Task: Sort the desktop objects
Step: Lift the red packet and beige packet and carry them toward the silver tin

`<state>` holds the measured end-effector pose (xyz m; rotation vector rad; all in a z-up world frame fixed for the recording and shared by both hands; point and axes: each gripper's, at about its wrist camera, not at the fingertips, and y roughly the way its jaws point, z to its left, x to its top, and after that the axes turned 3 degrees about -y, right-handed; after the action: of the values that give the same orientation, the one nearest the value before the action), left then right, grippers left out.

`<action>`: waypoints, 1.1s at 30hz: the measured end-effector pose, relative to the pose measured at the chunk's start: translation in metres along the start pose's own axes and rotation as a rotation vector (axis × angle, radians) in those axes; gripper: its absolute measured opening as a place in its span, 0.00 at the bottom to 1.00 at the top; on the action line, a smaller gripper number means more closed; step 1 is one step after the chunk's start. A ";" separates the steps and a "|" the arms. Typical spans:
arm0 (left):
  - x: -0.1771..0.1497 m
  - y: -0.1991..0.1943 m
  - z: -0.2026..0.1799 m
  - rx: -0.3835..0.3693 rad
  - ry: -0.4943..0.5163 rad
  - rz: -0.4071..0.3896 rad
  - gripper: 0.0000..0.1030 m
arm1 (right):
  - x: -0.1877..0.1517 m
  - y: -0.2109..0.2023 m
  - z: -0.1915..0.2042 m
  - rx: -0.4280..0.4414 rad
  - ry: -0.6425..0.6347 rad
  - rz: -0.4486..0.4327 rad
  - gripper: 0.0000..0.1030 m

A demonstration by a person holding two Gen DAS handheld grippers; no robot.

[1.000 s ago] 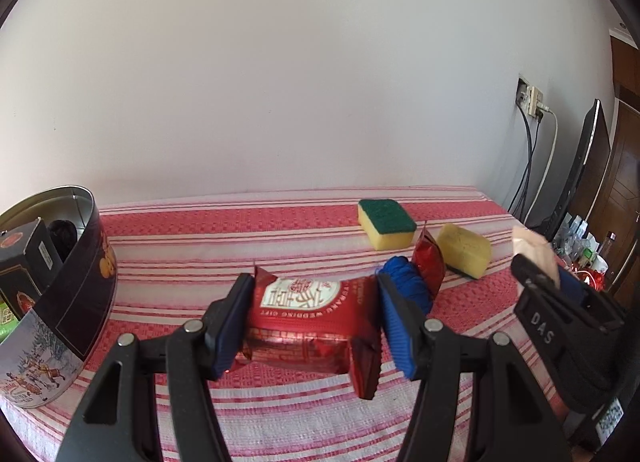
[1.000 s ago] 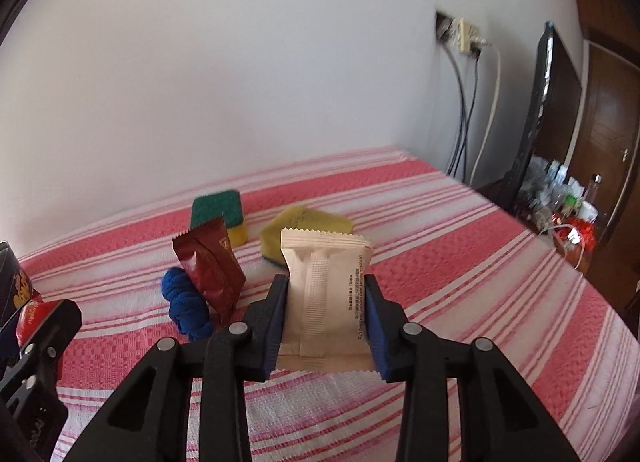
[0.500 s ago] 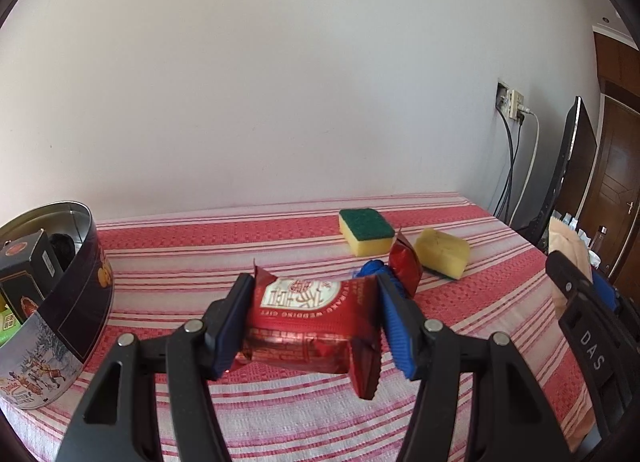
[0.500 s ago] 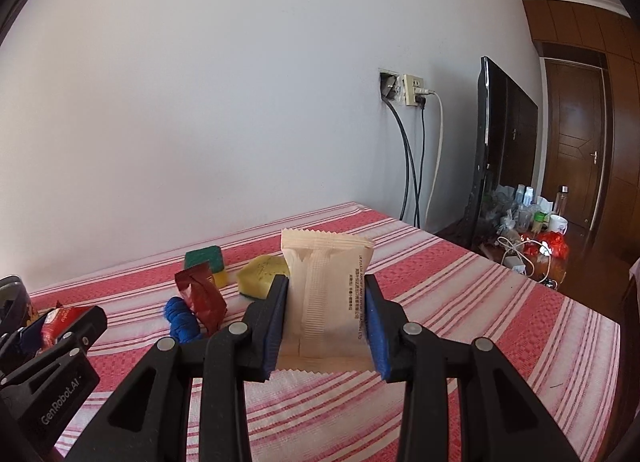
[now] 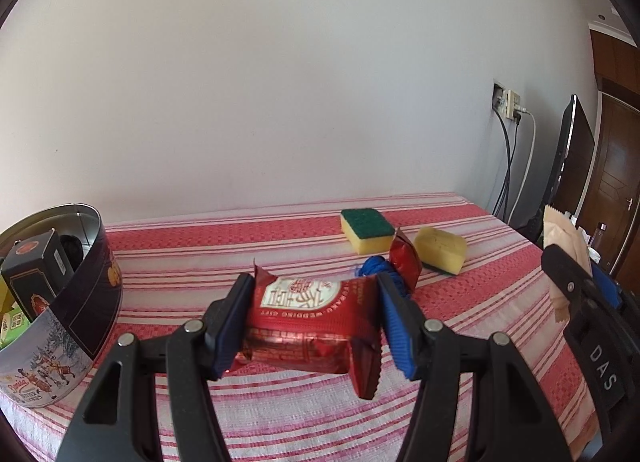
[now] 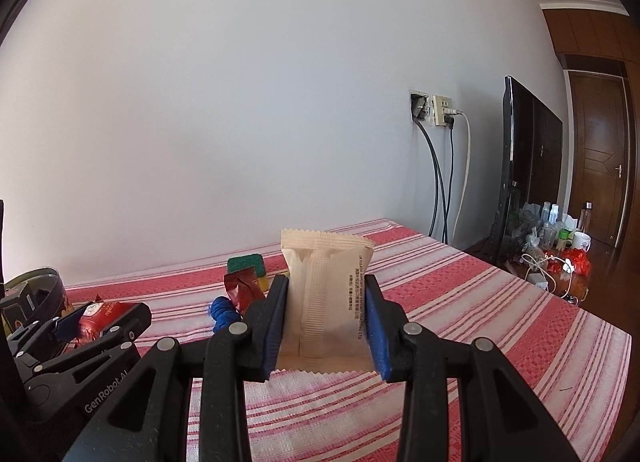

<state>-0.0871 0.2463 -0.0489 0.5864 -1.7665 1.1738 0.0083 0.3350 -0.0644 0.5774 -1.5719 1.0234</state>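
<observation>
My left gripper (image 5: 314, 322) is shut on a red snack packet (image 5: 308, 314) and holds it above the striped tablecloth (image 5: 240, 254). My right gripper (image 6: 325, 322) is shut on a beige snack packet (image 6: 324, 294), upright, also held above the cloth. The right gripper and its beige packet (image 5: 560, 254) show at the right edge of the left wrist view. The left gripper with the red packet (image 6: 98, 316) shows at the lower left of the right wrist view. A round tin (image 5: 80, 302) with boxes inside stands at the left.
On the cloth lie a green-topped yellow sponge (image 5: 366, 230), a second yellow sponge (image 5: 440, 250), a small dark red packet (image 5: 404, 262) and a blue rope bundle (image 5: 374, 268). A wall socket with cables (image 6: 436, 114), a dark screen (image 6: 528, 166) and a cluttered low table (image 6: 552, 250) are at the right.
Both grippers have risen and tilted up with their packets still held; the table objects sit lower and farther in view. The tin has come into the right wrist view.
</observation>
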 end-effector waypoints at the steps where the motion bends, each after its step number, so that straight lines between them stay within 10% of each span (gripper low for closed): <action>1: 0.000 0.001 0.000 -0.001 0.001 0.001 0.59 | 0.000 0.002 0.000 0.003 0.003 0.007 0.38; 16: -0.002 -0.007 -0.014 -0.095 0.052 -0.028 0.59 | 0.003 -0.021 -0.006 -0.154 -0.016 -0.078 0.38; 33: 0.012 -0.041 -0.017 -0.198 0.054 -0.103 0.59 | 0.015 -0.058 -0.011 -0.125 -0.020 -0.065 0.38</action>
<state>-0.0539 0.2448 -0.0175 0.5165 -1.7605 0.9233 0.0564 0.3173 -0.0323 0.5511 -1.6118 0.8666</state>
